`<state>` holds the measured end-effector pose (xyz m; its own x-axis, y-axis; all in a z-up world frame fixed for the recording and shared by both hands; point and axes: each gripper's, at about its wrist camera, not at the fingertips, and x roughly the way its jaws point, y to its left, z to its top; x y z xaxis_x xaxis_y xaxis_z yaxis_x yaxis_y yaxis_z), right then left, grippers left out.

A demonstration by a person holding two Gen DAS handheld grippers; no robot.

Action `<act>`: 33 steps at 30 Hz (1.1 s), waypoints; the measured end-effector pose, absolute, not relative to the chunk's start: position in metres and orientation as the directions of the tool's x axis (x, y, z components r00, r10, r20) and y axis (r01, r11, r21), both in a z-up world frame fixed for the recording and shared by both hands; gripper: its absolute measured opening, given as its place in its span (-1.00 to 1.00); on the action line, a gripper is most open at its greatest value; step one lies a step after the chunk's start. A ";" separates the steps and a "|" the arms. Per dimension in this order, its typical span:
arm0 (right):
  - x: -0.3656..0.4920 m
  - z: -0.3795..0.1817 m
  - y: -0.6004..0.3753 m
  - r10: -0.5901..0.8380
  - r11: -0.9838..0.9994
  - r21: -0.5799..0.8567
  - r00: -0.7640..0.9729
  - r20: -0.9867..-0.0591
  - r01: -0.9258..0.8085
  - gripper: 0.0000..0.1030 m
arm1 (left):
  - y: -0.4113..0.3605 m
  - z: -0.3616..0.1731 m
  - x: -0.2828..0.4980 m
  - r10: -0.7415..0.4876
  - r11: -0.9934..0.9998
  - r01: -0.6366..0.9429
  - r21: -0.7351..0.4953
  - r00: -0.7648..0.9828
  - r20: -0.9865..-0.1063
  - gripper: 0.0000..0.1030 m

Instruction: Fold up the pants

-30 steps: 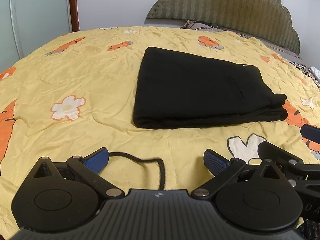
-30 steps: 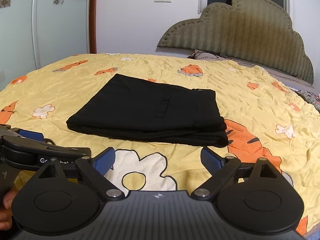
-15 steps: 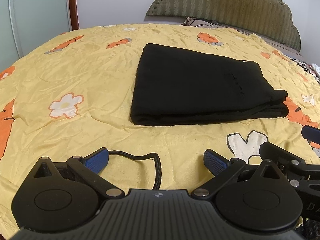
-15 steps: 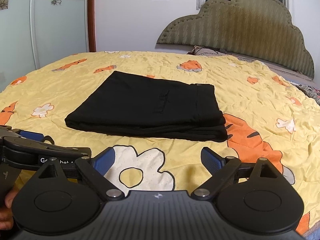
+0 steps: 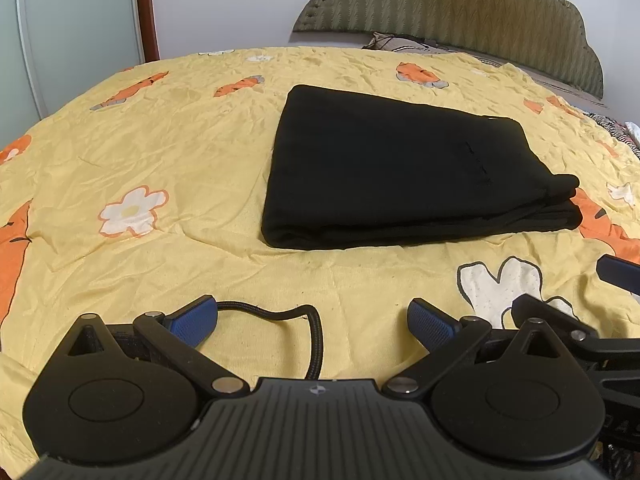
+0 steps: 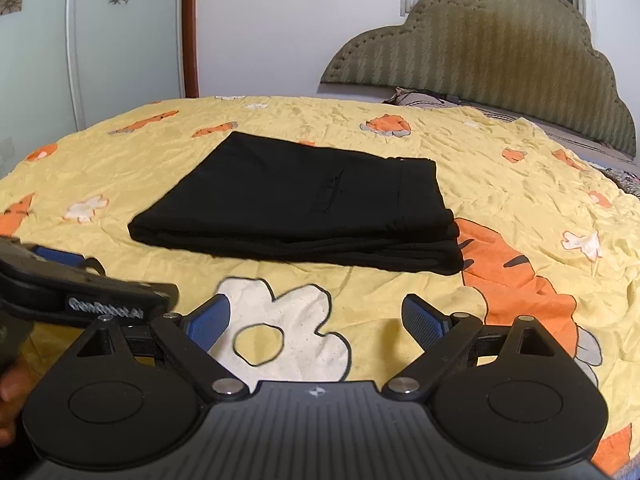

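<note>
**Nearest the cameras, two empty tools; beyond them, pants folded on the bed**

At the bottom of each wrist view sits the tool that carries the camera. The left tool (image 5: 312, 320) has its blue pads spread wide with only yellow cloth showing between them, and a black braided cable (image 5: 280, 316) loops across the sheet just in front of it. The right tool (image 6: 316, 316) is spread in the same way and grips nothing; it hangs over a white flower print on the bedsheet (image 6: 520, 184). Each tool edges into the other's view, so they are side by side at the near edge of the bed, well apart from the garment. At the lower left of the right view a bit of the person's hand (image 6: 8, 392) shows below the left tool.

Farther in, about mid-bed, lie the black pants (image 5: 392, 172). They make a compact, layered rectangle, with stacked edges visible along the near side and at the right end, where the layers bulge a little. A short seam or pocket line marks the top face.

Judging by that tidy stack and the released, withdrawn tools, the folding looks finished or nearly so; the free space around the bundle suggests it was placed centrally to be folded flat.

Beyond the bed stand a padded olive headboard (image 6: 500, 40) and a pale wall.
</note>
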<state>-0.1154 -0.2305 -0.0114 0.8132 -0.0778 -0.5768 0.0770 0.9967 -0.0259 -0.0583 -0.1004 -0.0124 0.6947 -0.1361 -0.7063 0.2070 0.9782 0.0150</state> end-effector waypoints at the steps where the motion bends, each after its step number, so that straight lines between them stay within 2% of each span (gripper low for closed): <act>1: -0.114 -0.015 -0.232 -0.084 0.996 -0.034 0.808 -0.583 0.079 0.81 | -0.101 -0.013 -0.058 -0.134 0.978 0.207 0.018 0.694 -0.707 0.98; 5: -0.110 -0.027 -0.237 -0.091 0.995 -0.023 0.778 -0.622 0.098 0.81 | -0.102 -0.014 -0.058 -0.129 0.978 0.206 0.024 0.694 -0.708 0.99; 33: -0.114 -0.016 -0.233 -0.081 0.996 -0.015 0.795 -0.601 0.090 0.82 | -0.102 -0.013 -0.058 -0.123 0.980 0.196 0.022 0.694 -0.709 0.99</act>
<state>-0.1142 -0.2331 -0.0161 0.7951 -0.0808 -0.6011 0.0897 0.9959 -0.0152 -0.0580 -0.1017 -0.0132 0.6943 -0.1229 -0.7091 0.1961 0.9803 0.0220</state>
